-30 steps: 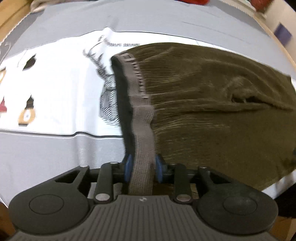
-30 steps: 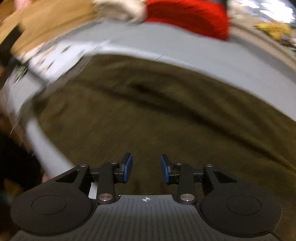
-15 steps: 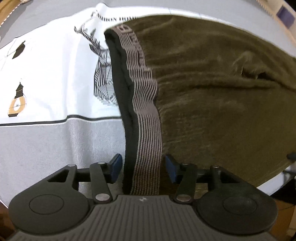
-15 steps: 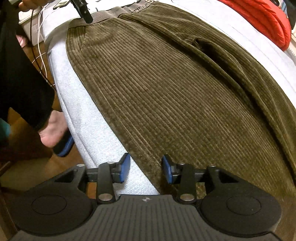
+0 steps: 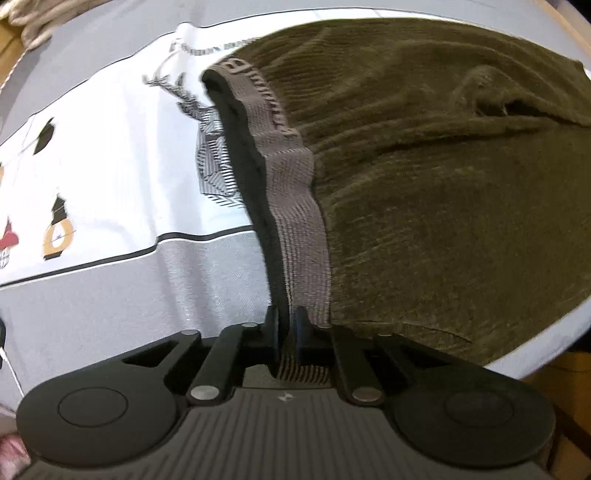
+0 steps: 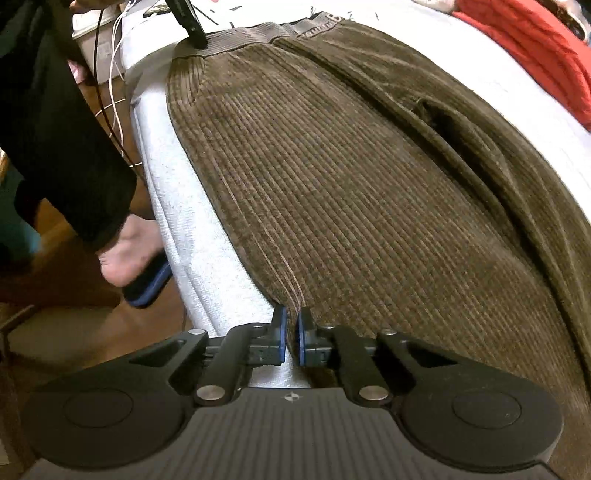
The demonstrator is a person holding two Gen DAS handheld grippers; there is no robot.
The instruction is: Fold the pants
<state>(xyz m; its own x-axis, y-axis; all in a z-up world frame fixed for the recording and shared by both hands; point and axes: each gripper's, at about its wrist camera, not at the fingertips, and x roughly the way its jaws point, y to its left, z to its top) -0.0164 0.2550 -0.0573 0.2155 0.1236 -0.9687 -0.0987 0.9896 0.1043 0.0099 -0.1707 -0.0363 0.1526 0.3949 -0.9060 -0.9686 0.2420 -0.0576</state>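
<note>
Both jaws just closed: left hand-held gripper (image 5: 286, 332) pinches the pants' (image 6: 369, 206) waistband (image 5: 295, 206), right hand-held gripper (image 6: 291, 338) their edge.

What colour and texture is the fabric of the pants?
The pants are olive-brown ribbed corduroy, with a grey-brown elastic waistband. The ribs show best in the right wrist view.

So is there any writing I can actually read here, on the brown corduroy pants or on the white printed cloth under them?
Nothing reads clearly.
Grey elastic waistband of the brown corduroy pants: woven lettering, too blurred in the left view; in the right view only partial letters show, not a sure word.
White printed cloth with a deer drawing: one line of small capitals above the deer, too blurred to read.
No numbers or signs elsewhere.
</note>
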